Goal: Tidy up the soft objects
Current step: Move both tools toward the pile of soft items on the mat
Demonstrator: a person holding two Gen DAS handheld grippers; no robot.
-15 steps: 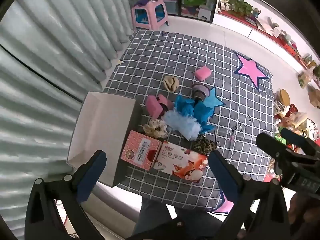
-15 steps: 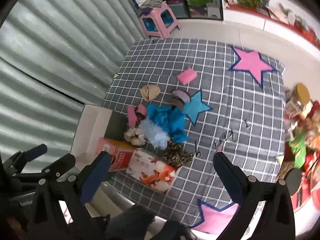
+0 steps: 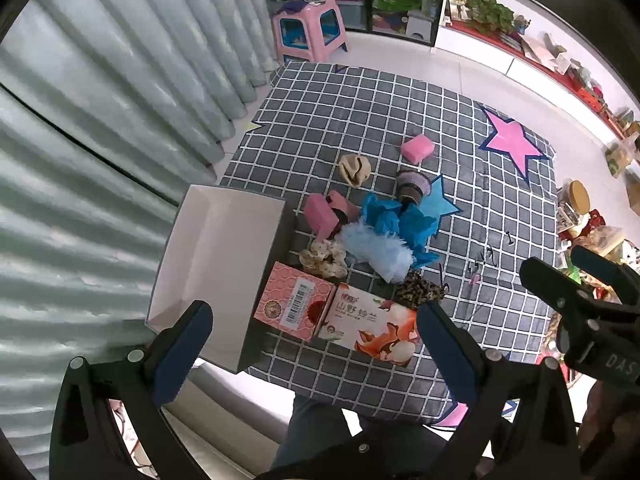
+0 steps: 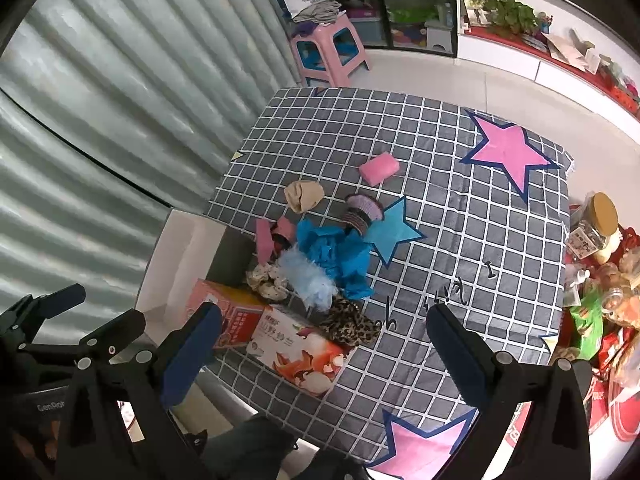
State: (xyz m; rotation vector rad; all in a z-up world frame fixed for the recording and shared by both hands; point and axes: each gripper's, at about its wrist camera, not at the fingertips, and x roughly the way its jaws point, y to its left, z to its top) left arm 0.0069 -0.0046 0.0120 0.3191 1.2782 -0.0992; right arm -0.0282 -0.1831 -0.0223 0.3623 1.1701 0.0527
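While I hold both grippers high above the checked mat [image 3: 360,112], my left gripper [image 3: 312,344] and right gripper [image 4: 324,344] gape wide with nothing between their fingers. Below, the soft things, blue fluff [image 3: 376,250] and leopard scrunchie [image 4: 350,326] among them, lie clustered beside the white box [image 3: 216,264].

Soft items [image 3: 376,236] heaped beside white box [image 3: 216,264]
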